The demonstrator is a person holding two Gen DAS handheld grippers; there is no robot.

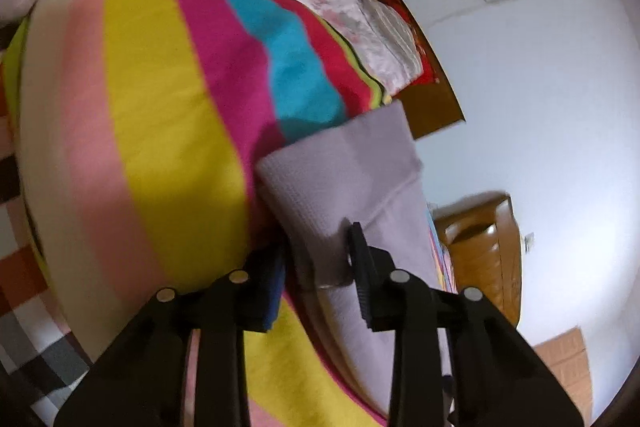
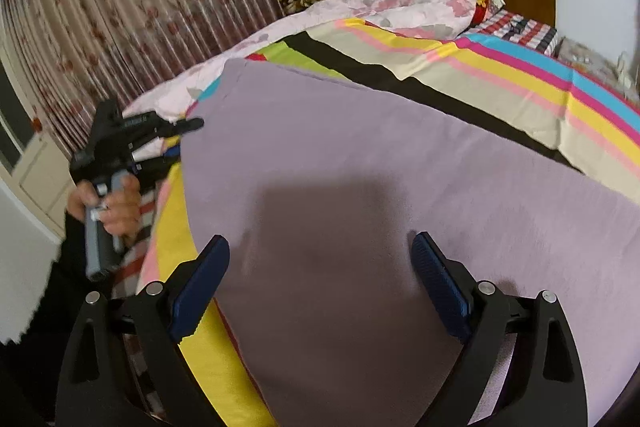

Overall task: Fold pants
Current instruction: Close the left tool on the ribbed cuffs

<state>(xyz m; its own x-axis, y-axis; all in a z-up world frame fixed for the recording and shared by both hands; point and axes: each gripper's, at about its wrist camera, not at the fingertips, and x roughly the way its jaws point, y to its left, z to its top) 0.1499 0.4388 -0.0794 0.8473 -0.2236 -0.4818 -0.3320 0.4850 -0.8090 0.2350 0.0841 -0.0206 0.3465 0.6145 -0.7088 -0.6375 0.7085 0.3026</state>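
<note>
Pants: the lilac pants [image 2: 360,187] lie flat on the striped bedcover [image 2: 520,83], long axis running from the near edge of the bed away toward the far left corner.
Left gripper: the left gripper [image 1: 316,263] is at the far left corner of the cloth; a fold of the pants edge sits between its jaws, which look nearly together and pinch it.
Right gripper: the right gripper [image 2: 320,279] hangs above the near part of the pants, jaws wide apart, nothing between them.
Key relation: the cloth is straight below the right jaws, so I judge the right side must go down to its edge before any fold.
Hand: a hand [image 2: 116,203] holds the left gripper's handle beside the bed.
</note>
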